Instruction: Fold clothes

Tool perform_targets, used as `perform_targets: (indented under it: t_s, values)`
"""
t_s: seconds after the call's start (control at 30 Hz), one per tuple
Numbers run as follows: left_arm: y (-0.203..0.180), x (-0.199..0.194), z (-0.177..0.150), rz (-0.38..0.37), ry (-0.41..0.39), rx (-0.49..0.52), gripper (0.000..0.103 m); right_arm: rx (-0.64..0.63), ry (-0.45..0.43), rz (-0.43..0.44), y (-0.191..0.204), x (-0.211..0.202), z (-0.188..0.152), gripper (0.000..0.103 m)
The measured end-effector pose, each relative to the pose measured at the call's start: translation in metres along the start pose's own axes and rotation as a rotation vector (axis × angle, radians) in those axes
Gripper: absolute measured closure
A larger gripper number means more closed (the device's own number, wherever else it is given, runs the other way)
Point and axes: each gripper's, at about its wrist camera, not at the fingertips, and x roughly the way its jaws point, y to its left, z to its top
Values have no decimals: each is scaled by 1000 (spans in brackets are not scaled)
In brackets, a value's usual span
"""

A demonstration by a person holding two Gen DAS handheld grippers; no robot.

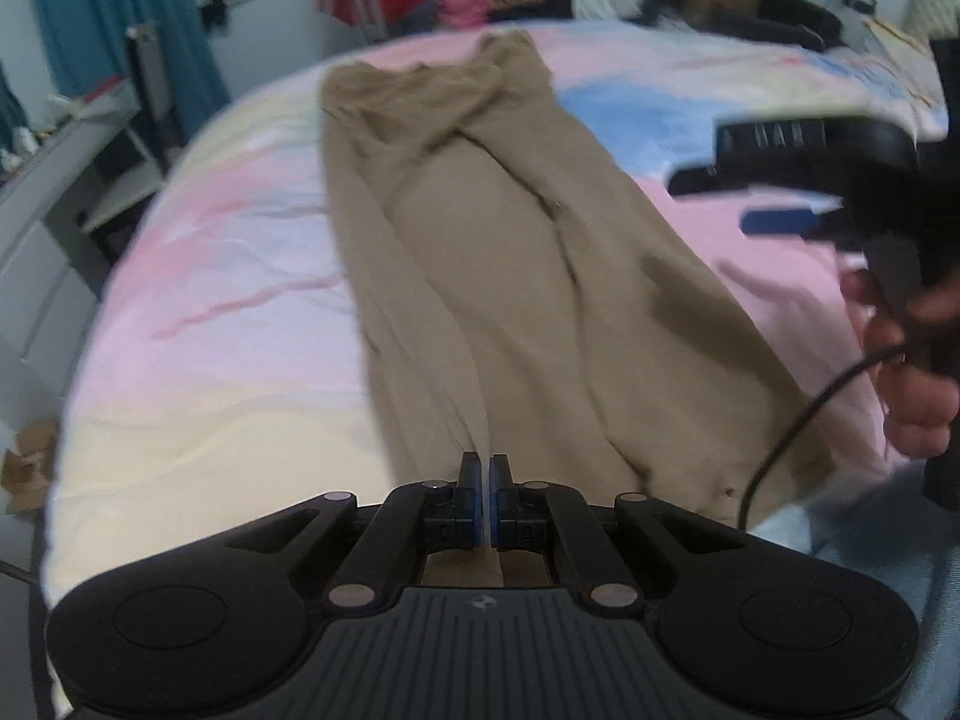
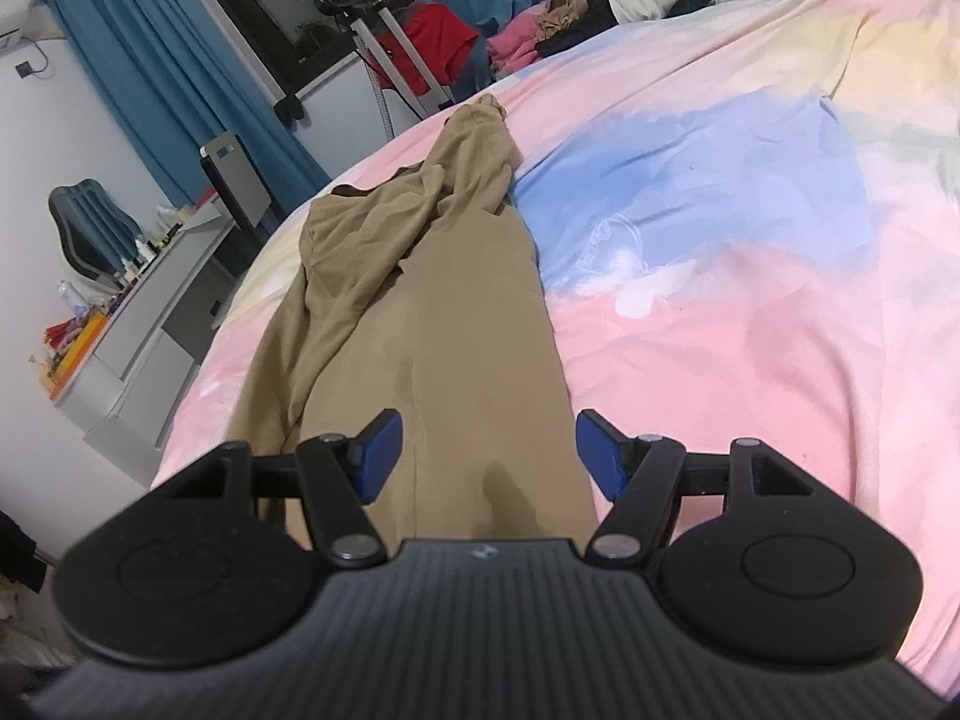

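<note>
Tan trousers (image 2: 432,324) flat on bedspread (image 2: 750,240), ahead of your fingers. Left gripper (image 1: 485,480) pressed together, seemingly pinching near hem. Right gripper (image 2: 486,450) spread astride fabric. Next, likely: pinch right, fold lengthwise.

Bare bedspread (image 2: 750,312) right of the tan trousers (image 2: 456,324); clothes pile (image 2: 576,12) along the far edge.

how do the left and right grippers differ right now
The left gripper has its jaws shut, blue pads almost touching; the right gripper has its jaws wide apart. The left one sits at the near edge of the tan trousers; the right one straddles them, gripping nothing. Both are black with blue pads.
</note>
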Motion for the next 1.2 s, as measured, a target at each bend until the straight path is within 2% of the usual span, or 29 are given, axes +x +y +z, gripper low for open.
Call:
perform_targets:
  t_s: [0.1,0.13,0.2,0.27,0.33,0.4,0.47,0.53,0.7,0.8,0.93,1.0,1.07,1.1,1.17,1.2]
  values:
    - [3,21,-13,-55,42,-14,95,9,18,11,-3,2,1,36]
    - [6,25,-17,-75,50,-22,90,11,25,14,-4,3,1,36]
    - [16,24,-21,-130,45,-44,75,19,48,15,-8,6,0,36]
    - [32,16,-22,-193,16,-91,45,29,73,16,-13,9,0,36]
    - [50,9,-22,-252,-19,-166,36,51,96,10,-20,10,-1,36]
    - [71,7,-22,-297,-59,-279,31,77,118,2,-28,11,-2,36]
    - [89,14,-22,-294,-75,-389,26,106,140,-19,-36,12,-4,36]
    - [105,21,-23,-281,-73,-478,26,131,164,-42,-44,13,-7,37]
    - [122,49,-29,-303,52,-577,29,124,229,-45,-47,17,-23,37]
    - [121,53,-31,-379,89,-575,29,83,277,-29,-37,18,-29,37]
    - [113,57,-38,-427,161,-551,32,60,365,18,-26,15,-41,37]
    - [111,56,-41,-431,182,-539,43,45,403,16,-23,12,-46,37]
    - [112,55,-44,-414,187,-531,59,23,443,5,-19,8,-51,39]
    - [114,55,-46,-415,187,-535,62,2,463,-2,-14,6,-53,39]
    - [121,61,-50,-427,188,-563,83,-53,495,-20,-3,1,-59,45]
    - [126,61,-52,-436,193,-589,87,-103,500,-34,5,-3,-63,49]
